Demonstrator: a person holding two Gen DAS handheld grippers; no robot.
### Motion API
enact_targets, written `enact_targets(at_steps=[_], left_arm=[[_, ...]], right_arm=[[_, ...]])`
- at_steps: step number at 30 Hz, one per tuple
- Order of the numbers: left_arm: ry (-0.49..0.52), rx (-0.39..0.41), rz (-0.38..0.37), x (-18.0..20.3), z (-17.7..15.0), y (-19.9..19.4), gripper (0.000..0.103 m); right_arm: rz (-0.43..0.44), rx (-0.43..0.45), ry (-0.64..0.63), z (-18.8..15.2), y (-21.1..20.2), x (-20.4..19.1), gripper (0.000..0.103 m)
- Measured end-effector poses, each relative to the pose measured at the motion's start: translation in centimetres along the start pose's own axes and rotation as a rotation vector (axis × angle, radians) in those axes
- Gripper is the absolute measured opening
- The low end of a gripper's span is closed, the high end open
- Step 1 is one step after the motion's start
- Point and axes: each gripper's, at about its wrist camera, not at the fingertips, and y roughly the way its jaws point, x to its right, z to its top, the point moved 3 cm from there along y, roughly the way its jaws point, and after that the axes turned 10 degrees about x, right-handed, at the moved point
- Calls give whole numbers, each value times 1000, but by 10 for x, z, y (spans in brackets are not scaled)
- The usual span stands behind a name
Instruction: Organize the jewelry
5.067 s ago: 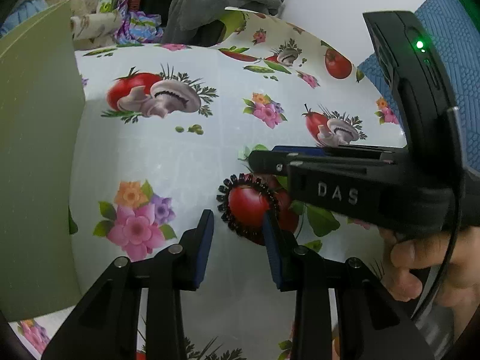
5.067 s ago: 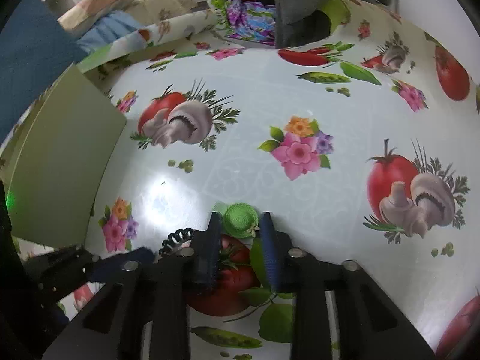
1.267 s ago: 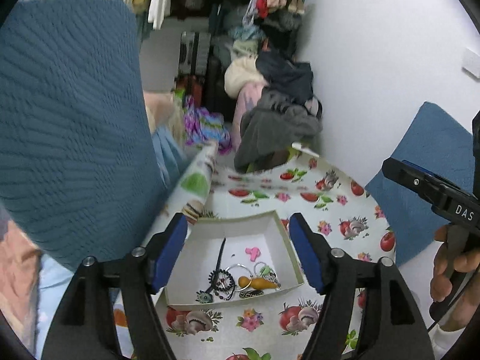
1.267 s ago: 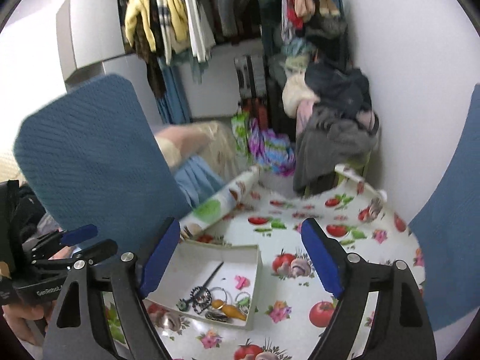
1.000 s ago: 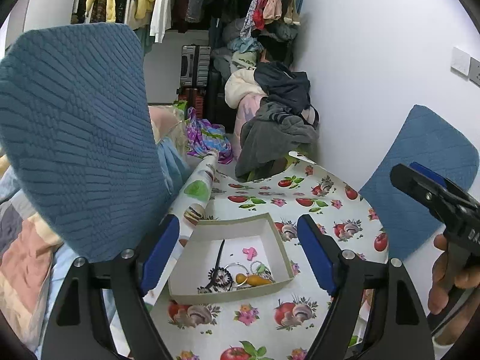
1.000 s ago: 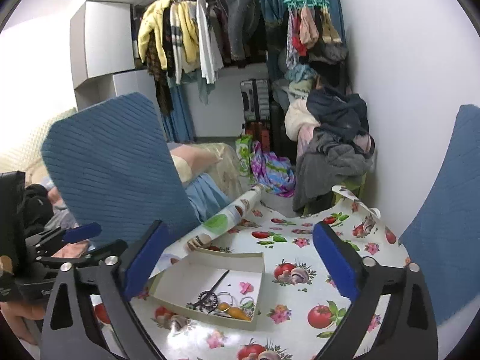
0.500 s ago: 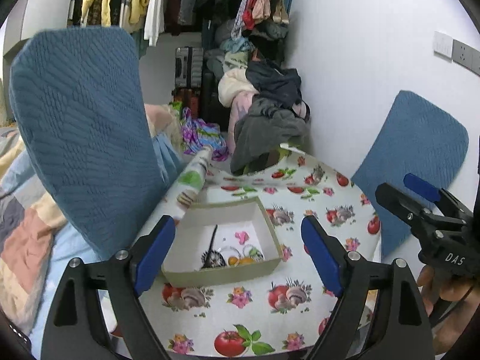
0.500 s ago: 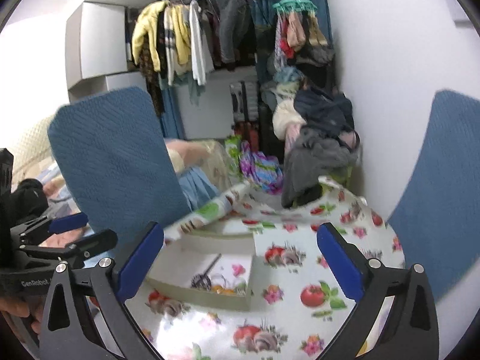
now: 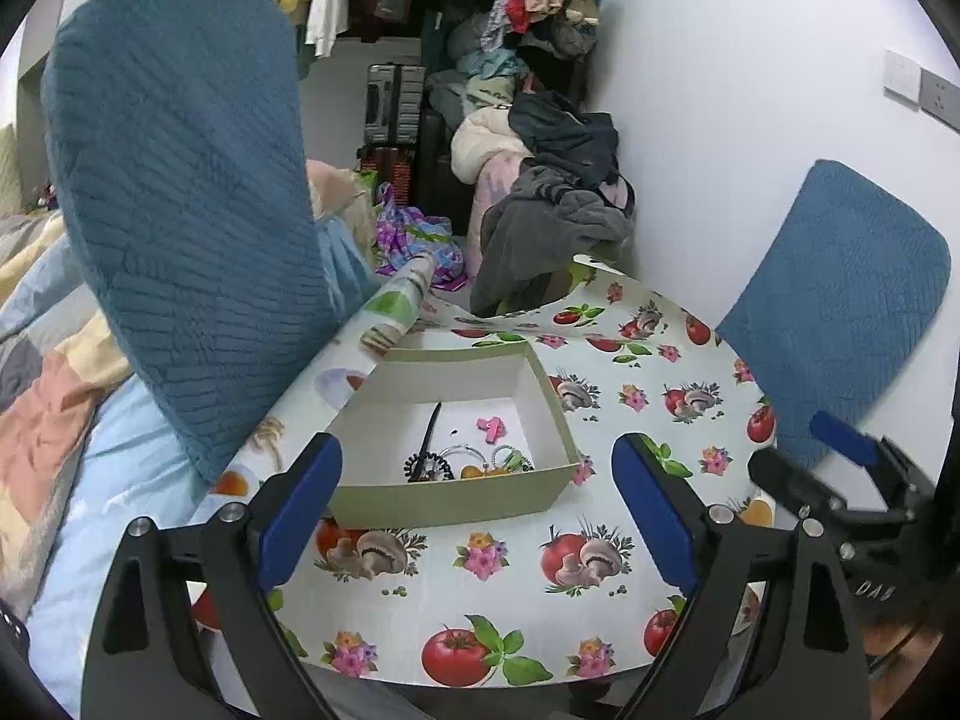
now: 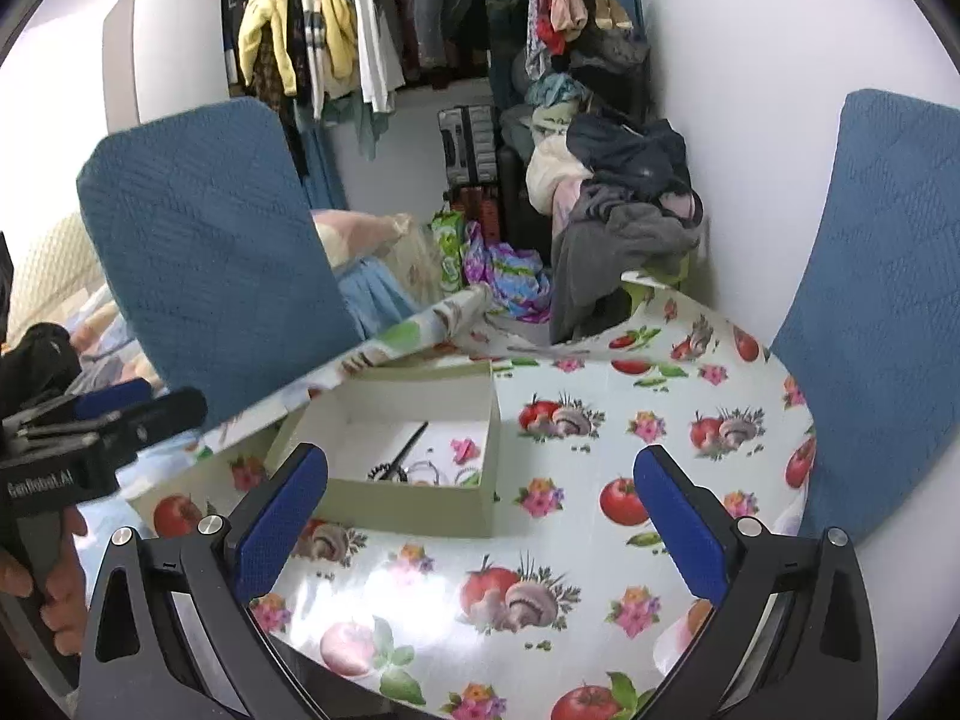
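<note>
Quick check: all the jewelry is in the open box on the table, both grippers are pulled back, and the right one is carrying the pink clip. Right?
Not quite. The right gripper is open and carries nothing; the pink clip lies in the box with the other pieces, as the right wrist view shows. The left gripper is also back, its jaws opening, nothing between them.

Home bedroom: hanging clothes, suitcase, bedding.

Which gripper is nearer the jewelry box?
Left, narrowly. The left gripper hangs just short of the box, jaws opening, empty. The right gripper sits back, off the box's right corner.
</note>
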Motion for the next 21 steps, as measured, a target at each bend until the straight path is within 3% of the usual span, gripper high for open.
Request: enact_targets(at_steps=[3, 21], left_arm=[[-14, 10, 18, -5, -4, -2, 103], [-24, -34, 37, -15, -26, 9, 103]], right_arm=[[-4, -20, 4, -10, 3, 0, 103], [-21, -46, -10, -23, 12, 2, 103]])
